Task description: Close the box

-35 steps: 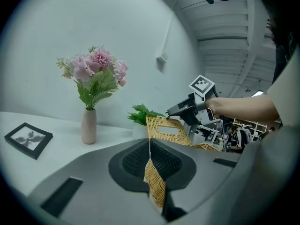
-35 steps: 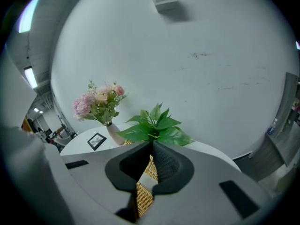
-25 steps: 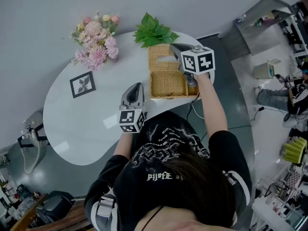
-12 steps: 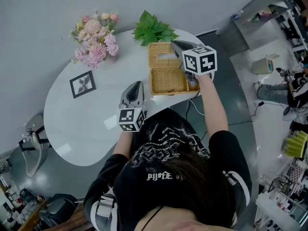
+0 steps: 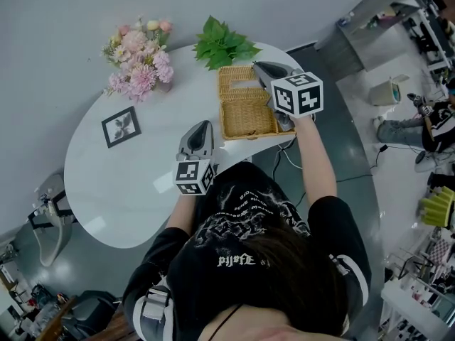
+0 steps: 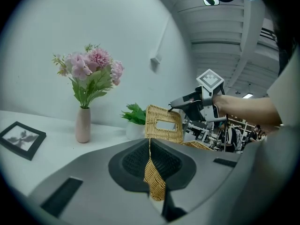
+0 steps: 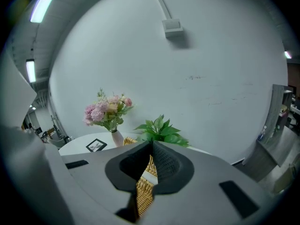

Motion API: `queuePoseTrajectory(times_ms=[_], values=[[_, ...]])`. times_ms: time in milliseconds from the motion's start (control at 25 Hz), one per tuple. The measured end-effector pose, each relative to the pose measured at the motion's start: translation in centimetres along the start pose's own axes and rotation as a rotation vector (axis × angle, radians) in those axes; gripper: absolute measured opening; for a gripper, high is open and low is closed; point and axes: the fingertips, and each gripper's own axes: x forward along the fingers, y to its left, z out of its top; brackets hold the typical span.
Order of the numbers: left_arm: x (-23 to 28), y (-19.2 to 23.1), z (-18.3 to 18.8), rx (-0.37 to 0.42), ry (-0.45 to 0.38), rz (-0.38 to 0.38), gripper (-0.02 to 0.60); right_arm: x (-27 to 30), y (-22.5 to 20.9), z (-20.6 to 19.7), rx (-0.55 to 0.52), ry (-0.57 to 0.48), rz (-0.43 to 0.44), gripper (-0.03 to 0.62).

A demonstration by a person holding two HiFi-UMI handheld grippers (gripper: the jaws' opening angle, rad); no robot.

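Observation:
A wicker box sits at the far right side of the white table. Its lid stands raised behind the basket body. The lid is nearly upright in the left gripper view. My right gripper is shut on the lid's top edge, with wicker showing between its jaws. My left gripper is at the box's left side. It is shut on a strip of the box's wicker.
A vase of pink flowers and a green potted plant stand behind the box. A black picture frame lies to the left. The table's edge runs just right of the box, with floor and a cable beyond.
The right gripper has risen a little with the lid, which now stands more upright. The left gripper has stayed put.

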Motion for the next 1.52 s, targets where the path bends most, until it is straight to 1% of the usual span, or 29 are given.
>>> queuePoseTrajectory(times_ms=[320, 520, 840, 1360, 1520], values=[[0.4, 0.2, 0.0, -0.02, -0.003, 0.024, 0.025, -1.3, 0.8, 0.1, -0.02, -0.016, 0.025, 0.041], [0.1, -0.4, 0.0, -0.014, -0.014, 0.046, 0.025, -2.5, 1.6, -0.3, -0.039, -0.032, 0.051, 0.041], [-1.0, -2.0, 0.3, -0.012, -0.039, 0.093, 0.025, -4.2, 2.5, -1.0, -0.063, -0.025, 0.094, 0.041], [-2.1, -3.7, -0.1, -0.017, -0.069, 0.147, 0.025, -6.0, 4.0, -2.5, -0.035, -0.04, 0.171, 0.041], [-2.4, -4.2, -0.2, -0.014, -0.075, 0.16, 0.025, -6.7, 4.6, -3.0, -0.044, -0.042, 0.186, 0.041]])
